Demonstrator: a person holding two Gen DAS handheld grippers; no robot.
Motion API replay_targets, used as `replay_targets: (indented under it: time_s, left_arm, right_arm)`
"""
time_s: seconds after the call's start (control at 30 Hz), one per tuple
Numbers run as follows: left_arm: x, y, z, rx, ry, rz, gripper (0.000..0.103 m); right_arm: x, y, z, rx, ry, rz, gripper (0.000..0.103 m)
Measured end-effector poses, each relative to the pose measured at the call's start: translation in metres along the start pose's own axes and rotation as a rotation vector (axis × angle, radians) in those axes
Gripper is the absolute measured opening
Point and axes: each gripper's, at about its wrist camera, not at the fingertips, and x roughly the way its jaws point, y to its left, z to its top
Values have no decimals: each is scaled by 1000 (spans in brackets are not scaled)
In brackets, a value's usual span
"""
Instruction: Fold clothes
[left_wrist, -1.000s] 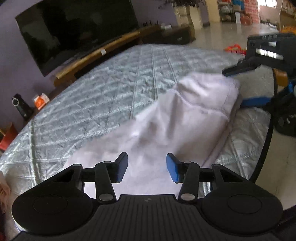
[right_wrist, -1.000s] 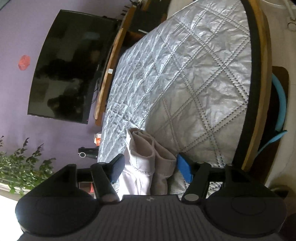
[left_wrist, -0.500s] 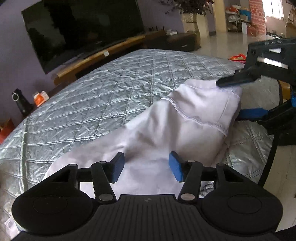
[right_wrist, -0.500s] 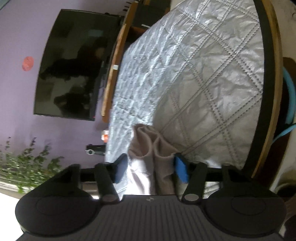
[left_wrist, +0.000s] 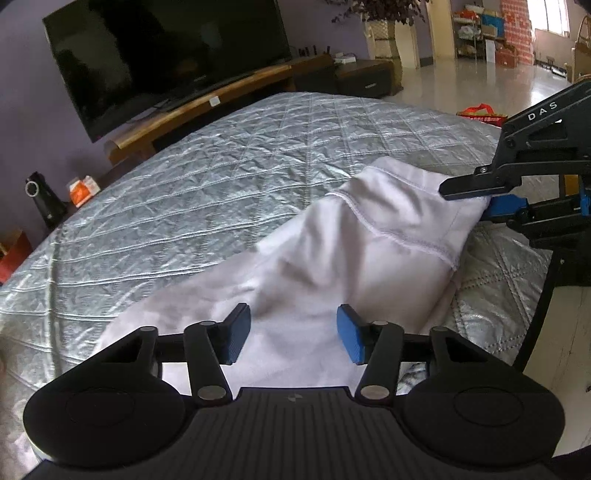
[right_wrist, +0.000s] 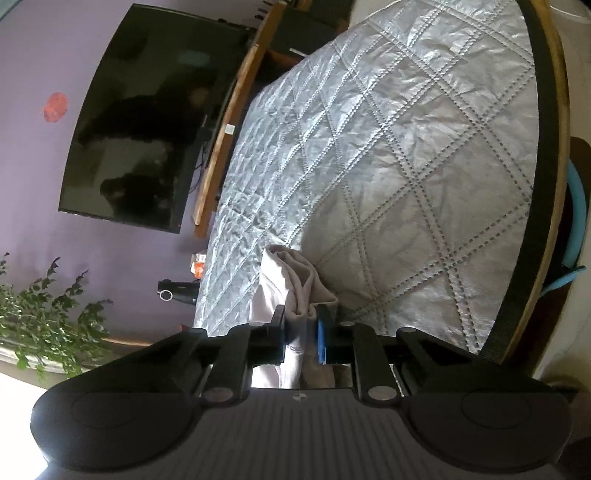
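A white garment (left_wrist: 332, 258) lies across the near right part of a silver quilted table cover (left_wrist: 221, 177). My left gripper (left_wrist: 291, 334) hovers open over the garment's near end, with cloth below the blue pads and nothing pinched. My right gripper (left_wrist: 484, 201) comes in from the right and clamps the garment's far stitched edge. In the right wrist view that gripper (right_wrist: 301, 332) is turned on its side, and its jaws are shut on a bunched fold of the white garment (right_wrist: 291, 280).
A large dark television (left_wrist: 166, 55) stands on a wooden bench (left_wrist: 207, 107) behind the table. A black camera-like device (left_wrist: 44, 199) and an orange box (left_wrist: 83, 188) sit at the left. The table's dark rim (right_wrist: 532, 184) runs close to a blue chair (right_wrist: 576, 236).
The right gripper's jaws have closed on the garment's folded edge; they stood apart around it one second ago. The left gripper stays open over the near cloth.
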Motion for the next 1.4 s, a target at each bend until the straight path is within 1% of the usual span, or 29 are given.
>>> replay_targets:
  time_s: [0.1, 0.17, 0.23, 0.37, 0.47, 0.63, 0.77, 0.9, 1.0, 1.03, 1.13, 1.17, 1.23, 1.3, 1.4]
  left_arm:
    - [-8, 11, -6, -6, 7, 30, 60]
    - [-7, 20, -12, -35, 41, 43, 62]
    - [-4, 26, -15, -77, 75, 31, 63]
    - [-3, 31, -14, -132, 82, 7, 63]
    - [-4, 29, -14, -105, 75, 12, 63]
    - [-5, 40, -14, -131, 97, -28, 64]
    - [-11, 42, -20, -94, 96, -46, 64]
    - [-20, 32, -25, -8, 67, -101, 64]
    - [-31, 31, -31, 3, 7, -106, 64]
    - [-34, 34, -33, -14, -12, -117, 64]
    - [-42, 50, -35, -108, -71, -189, 63]
    - [-46, 50, -34, -99, -93, -205, 63]
    - [-53, 41, -32, -41, -120, -209, 63]
    - [-55, 33, -35, -1, -119, -228, 63]
    - [-57, 24, -41, 53, -116, -260, 63]
  right_arm:
    - [-2, 1, 0, 2, -9, 25, 17]
    - [-2, 5, -1, -6, -14, 50, 17]
    - [-3, 9, -3, -16, -18, 77, 17]
    - [-2, 22, -7, -55, -17, 144, 17]
    - [2, 36, -14, -105, 6, 192, 17]
    - [12, 61, -27, -208, 63, 237, 17]
    - [19, 73, -36, -252, 117, 300, 17]
    - [25, 90, -48, -315, 178, 354, 17]
    - [25, 99, -54, -354, 215, 375, 17]
    - [24, 101, -55, -366, 224, 376, 17]
    - [23, 103, -55, -385, 245, 370, 17]
    - [23, 103, -54, -388, 254, 371, 17]
    - [22, 105, -51, -399, 260, 372, 17]
    - [26, 107, -51, -409, 277, 368, 17]
    - [34, 111, -55, -432, 341, 356, 17]
